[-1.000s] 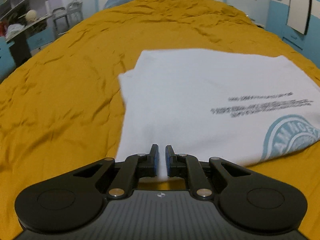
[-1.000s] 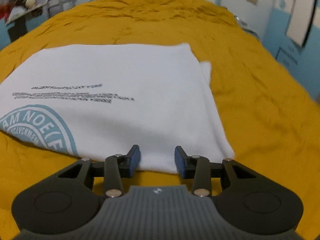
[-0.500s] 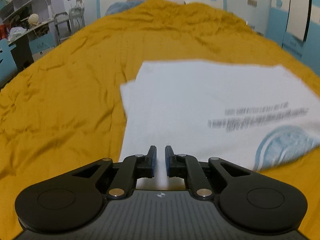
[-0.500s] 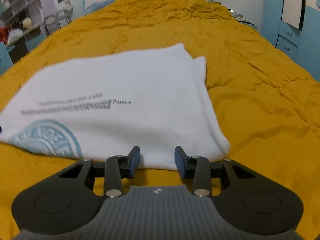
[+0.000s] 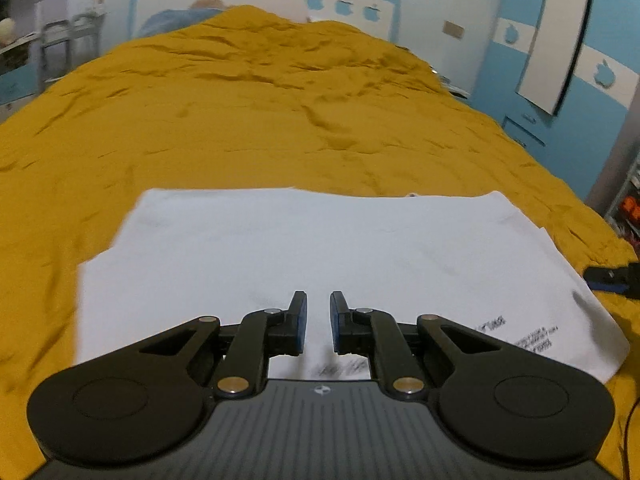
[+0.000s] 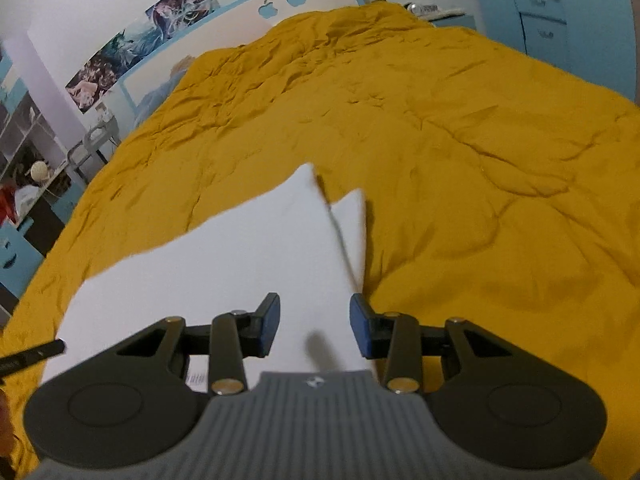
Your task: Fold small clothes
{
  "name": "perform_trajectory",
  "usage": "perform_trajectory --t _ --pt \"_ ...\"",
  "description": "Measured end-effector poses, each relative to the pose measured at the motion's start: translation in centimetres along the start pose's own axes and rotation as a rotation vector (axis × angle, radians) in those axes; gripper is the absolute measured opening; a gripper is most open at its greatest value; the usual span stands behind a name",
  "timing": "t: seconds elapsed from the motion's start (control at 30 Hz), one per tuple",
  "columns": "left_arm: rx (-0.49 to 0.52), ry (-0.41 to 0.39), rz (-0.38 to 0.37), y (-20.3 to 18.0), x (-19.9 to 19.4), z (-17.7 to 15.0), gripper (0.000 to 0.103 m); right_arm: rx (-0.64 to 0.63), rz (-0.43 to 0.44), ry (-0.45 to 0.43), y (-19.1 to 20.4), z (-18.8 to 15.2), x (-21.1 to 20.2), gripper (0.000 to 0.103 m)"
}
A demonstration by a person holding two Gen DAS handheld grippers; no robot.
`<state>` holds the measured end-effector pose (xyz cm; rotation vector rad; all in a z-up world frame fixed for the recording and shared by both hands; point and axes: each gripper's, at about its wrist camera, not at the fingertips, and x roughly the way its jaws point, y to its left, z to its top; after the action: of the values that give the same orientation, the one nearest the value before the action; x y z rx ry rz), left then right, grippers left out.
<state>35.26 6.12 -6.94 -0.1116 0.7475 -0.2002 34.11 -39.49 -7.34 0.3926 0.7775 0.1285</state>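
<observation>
A white t-shirt (image 5: 312, 256) with dark printed lines lies partly folded on the yellow bedspread (image 5: 240, 120). My left gripper (image 5: 318, 320) is over its near part, jaws nearly together with a narrow gap, and shirt fabric shows in that gap; I cannot tell if it is gripped. In the right wrist view the shirt (image 6: 248, 264) runs under my right gripper (image 6: 314, 326), whose jaws stand wide apart and empty over the shirt's right edge. The right gripper's tip also shows in the left wrist view (image 5: 612, 278) at the shirt's right edge.
The bedspread (image 6: 460, 140) covers the whole bed. A white headboard with blue apple shapes (image 5: 344, 6) stands at the far end. Blue drawers (image 6: 544, 20) are to the right, shelves and a chair (image 6: 96, 140) to the left.
Both grippers have risen and moved in over the shirt. The round blue logo is no longer in view. The left view has swung right, the right view has tilted left.
</observation>
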Motion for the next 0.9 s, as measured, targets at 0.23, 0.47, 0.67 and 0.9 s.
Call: perform_trajectory --t 0.23,0.47,0.67,0.9 --pt "0.031 0.023 -0.068 -2.8 5.8 1.9 0.013 0.047 0.042 0.034 -2.4 3.9 5.0 0.036" --pt "0.034 0.048 -0.065 -3.7 11.2 3.0 0.013 0.12 0.109 0.057 -4.3 4.6 9.2 0.033" --pt "-0.016 0.064 -0.062 -3.3 13.8 4.0 0.013 0.121 0.14 0.06 -4.4 4.5 10.7 0.013" --pt "-0.02 0.046 -0.051 -3.1 11.4 4.4 0.013 0.085 0.139 0.025 -2.2 5.2 9.0 0.004"
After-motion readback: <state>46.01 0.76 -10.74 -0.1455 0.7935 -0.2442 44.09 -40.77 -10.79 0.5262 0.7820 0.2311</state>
